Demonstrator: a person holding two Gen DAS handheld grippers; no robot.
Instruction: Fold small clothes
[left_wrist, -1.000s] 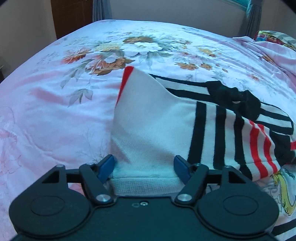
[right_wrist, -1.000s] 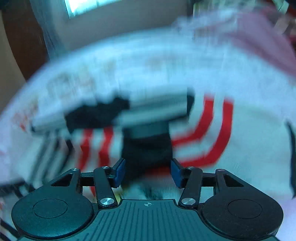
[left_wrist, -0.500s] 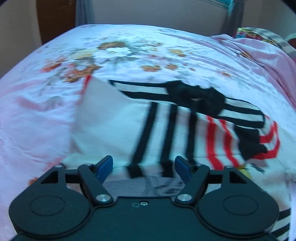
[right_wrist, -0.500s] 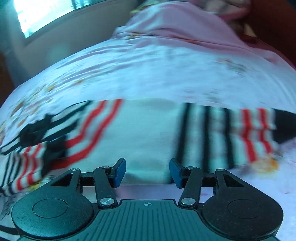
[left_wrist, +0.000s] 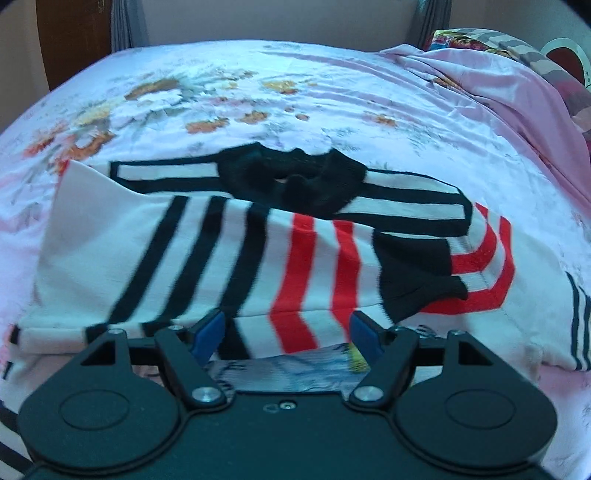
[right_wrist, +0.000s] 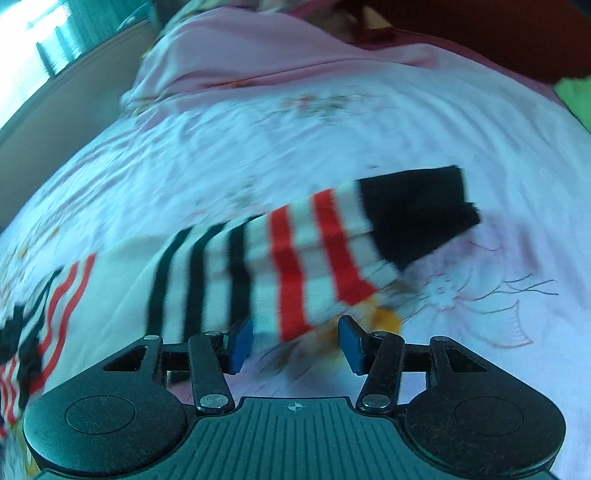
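Bedroom w/ curtains at 12 o'clock; floral bedsheet (left_wrist: 258, 92) is soft, will bunch under drag. Striped knit top (left_wrist: 258, 258) lies spread mid-bed, black collar at 12. I judge it light, floppy, slightly stretchy, not slippery, so best pinched at the hem or a sleeve cuff (right_wrist: 417, 210). Left hand-held gripper (left_wrist: 286, 332) has jaws wide apart, hem between them, nothing clamped. Right hand-held gripper (right_wrist: 295, 343) is likewise agape, empty, sleeve at 12.

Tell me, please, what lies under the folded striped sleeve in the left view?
The striped sleeve lies on the white shirt body, spread over the floral bedsheet. What it covers stays hidden.
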